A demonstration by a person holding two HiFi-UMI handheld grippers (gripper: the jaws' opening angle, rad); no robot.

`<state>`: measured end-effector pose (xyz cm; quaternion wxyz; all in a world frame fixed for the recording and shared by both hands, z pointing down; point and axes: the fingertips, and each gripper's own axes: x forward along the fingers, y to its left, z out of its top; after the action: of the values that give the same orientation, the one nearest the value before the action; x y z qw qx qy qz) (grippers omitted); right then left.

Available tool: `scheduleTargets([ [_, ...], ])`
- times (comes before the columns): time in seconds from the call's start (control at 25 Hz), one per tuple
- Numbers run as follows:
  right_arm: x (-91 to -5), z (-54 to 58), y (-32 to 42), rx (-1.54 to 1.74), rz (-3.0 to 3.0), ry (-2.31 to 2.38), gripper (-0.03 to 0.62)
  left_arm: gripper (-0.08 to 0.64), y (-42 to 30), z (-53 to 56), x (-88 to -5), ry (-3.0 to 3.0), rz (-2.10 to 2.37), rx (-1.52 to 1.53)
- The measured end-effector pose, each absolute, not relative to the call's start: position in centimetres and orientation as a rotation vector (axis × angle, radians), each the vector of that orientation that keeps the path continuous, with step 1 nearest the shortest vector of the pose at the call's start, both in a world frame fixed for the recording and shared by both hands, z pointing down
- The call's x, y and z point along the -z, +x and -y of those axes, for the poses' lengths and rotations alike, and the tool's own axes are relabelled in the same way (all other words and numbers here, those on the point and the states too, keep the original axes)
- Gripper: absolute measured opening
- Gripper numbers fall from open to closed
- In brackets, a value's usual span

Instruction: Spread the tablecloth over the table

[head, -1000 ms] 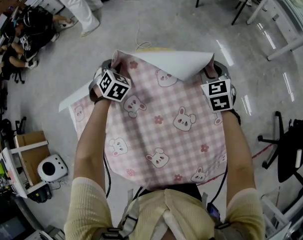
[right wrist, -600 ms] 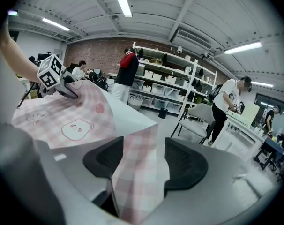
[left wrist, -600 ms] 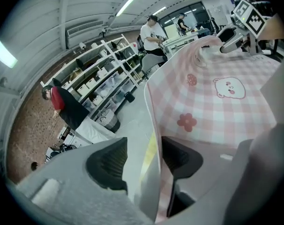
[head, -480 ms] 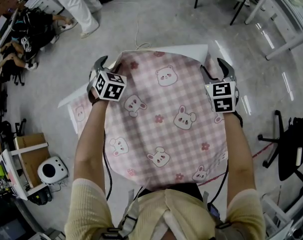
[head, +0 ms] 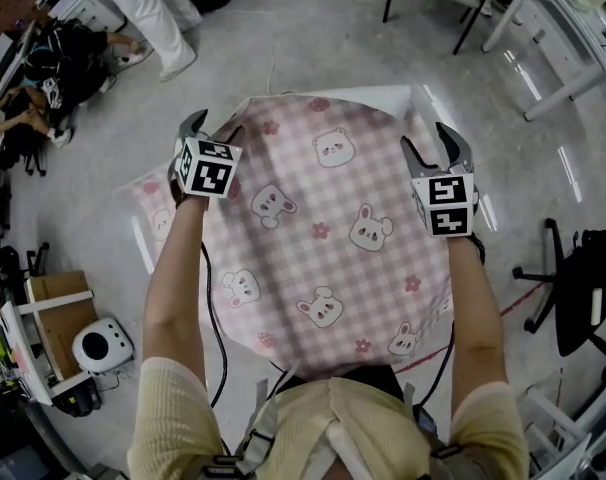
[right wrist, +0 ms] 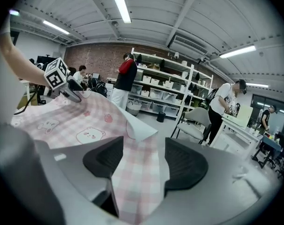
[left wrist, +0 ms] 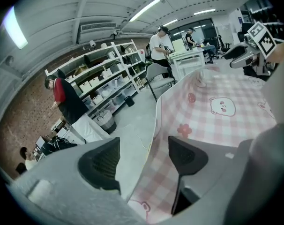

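A pink checked tablecloth (head: 323,238) printed with bears lies over the table and hangs off its sides. Its far right corner (head: 388,95) is turned back, showing the white underside (right wrist: 138,127). My left gripper (head: 209,130) hovers over the cloth's far left edge; its jaws are opening, and the cloth edge (left wrist: 157,163) runs below the gap without being pinched. My right gripper (head: 432,147) stands open just above the far right edge, with the cloth (right wrist: 137,182) lying loose under the wide gap. The other gripper shows in each gripper view across the cloth.
People (head: 43,78) crouch on the floor at far left and a person in white trousers (head: 163,13) stands beyond. A cardboard box (head: 58,290) and a white device (head: 103,343) sit left of me. A black chair (head: 583,288) is at right, shelves (right wrist: 165,95) behind.
Both grippers have let go of the far edge and lifted. The big white fold at the far edge has dropped flat, leaving only a small turned corner. The cloth's left flap hangs lower.
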<state>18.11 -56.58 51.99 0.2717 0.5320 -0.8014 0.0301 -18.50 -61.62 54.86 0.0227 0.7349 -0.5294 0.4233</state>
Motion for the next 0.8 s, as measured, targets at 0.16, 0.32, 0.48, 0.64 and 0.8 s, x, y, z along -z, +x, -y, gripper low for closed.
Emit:
scheduleTargets([
  [0.16, -51.1, 55.2, 17.5, -0.08, 2.168, 1.436, 0.265, 0.337, -19.2, 61.1, -53.4, 2.284, 1.685, -1.294],
  [0.32, -50.0, 53.8, 17.2, -0.064, 2.183, 1.449, 0.265, 0.33, -19.4, 59.7, -52.2, 2.292, 1.714, -1.24],
  [0.48, -48.5, 51.7, 16.6, -0.071, 2.21, 1.476, 0.261, 0.243, -19.3, 57.0, -50.2, 2.326, 1.734, -1.11],
  [0.64, -46.9, 48.9, 16.0, -0.104, 2.257, 1.508, 0.194, 0.18, -17.8, 53.3, -47.3, 2.388, 1.69, -0.854],
  [0.8, -44.9, 45.8, 15.1, -0.119, 2.304, 1.527, 0.139, 0.1, -16.4, 49.0, -44.2, 2.452, 1.638, -0.682],
])
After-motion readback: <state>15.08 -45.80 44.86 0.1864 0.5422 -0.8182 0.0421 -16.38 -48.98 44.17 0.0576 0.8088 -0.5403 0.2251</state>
